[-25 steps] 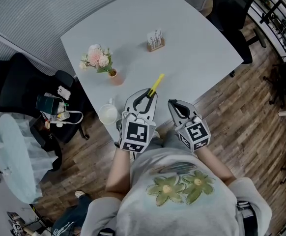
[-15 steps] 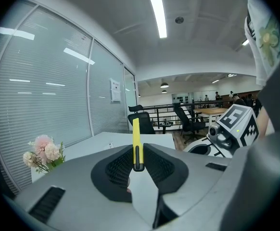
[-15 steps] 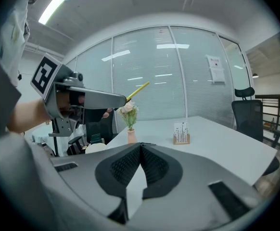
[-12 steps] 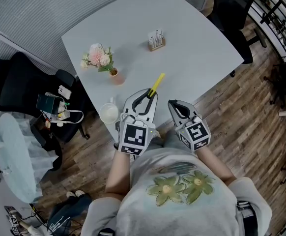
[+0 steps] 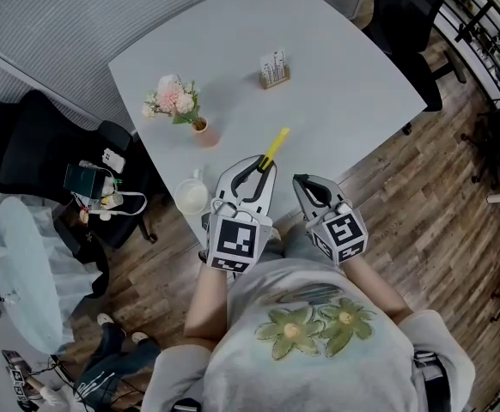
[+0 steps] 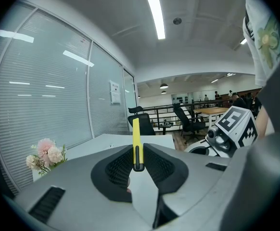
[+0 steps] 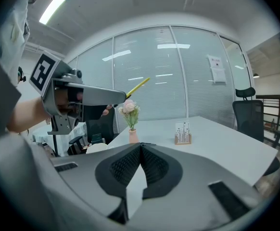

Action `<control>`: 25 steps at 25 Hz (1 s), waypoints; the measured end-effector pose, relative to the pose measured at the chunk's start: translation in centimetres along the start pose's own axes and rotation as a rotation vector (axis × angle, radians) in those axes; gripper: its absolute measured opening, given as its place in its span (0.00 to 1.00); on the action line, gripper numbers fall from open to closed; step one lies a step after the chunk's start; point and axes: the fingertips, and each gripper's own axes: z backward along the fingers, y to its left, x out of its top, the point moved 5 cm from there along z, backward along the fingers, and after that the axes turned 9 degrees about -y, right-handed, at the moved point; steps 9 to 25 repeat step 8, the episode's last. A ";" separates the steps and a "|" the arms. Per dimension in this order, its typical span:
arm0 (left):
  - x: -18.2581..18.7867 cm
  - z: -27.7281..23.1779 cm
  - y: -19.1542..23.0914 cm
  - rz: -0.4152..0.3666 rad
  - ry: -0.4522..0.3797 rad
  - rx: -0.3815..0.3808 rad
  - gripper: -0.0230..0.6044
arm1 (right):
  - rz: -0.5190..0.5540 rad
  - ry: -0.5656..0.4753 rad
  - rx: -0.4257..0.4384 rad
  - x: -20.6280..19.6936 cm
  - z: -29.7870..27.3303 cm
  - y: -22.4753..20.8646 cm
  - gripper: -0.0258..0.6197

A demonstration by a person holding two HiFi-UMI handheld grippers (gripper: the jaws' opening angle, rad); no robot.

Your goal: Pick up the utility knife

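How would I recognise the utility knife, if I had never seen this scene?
Find the large white table. At its near edge the left gripper holds the utility knife. It is the only slim yellow bar, unlike the pink flowers and white cup nearby.

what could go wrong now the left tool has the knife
1. The left tool pinches the utility knife only at its near end, and most of it sticks out ahead, so it may pivot or slip out.
2. The flower vase and cup stand close on the left tool's side, so a swing that way could knock them over.
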 end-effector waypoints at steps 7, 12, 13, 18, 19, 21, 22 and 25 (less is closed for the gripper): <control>-0.1 0.3 0.0 0.002 0.000 0.000 0.14 | -0.001 0.005 -0.003 -0.2 0.2 0.2 0.05; -0.2 0.3 0.0 0.003 0.000 -0.001 0.14 | -0.001 0.007 -0.003 -0.3 0.2 0.3 0.04; -0.2 0.3 0.0 0.003 0.000 -0.001 0.14 | -0.001 0.007 -0.003 -0.3 0.2 0.3 0.04; -0.2 0.3 0.0 0.003 0.000 -0.001 0.14 | -0.001 0.007 -0.003 -0.3 0.2 0.3 0.04; -0.2 0.3 0.0 0.003 0.000 -0.001 0.14 | -0.001 0.007 -0.003 -0.3 0.2 0.3 0.04; -0.2 0.3 0.0 0.003 0.000 -0.001 0.14 | -0.001 0.007 -0.003 -0.3 0.2 0.3 0.04; -0.2 0.3 0.0 0.003 0.000 -0.001 0.14 | -0.001 0.007 -0.003 -0.3 0.2 0.3 0.04; -0.2 0.3 0.0 0.003 0.000 -0.001 0.14 | -0.001 0.007 -0.003 -0.3 0.2 0.3 0.04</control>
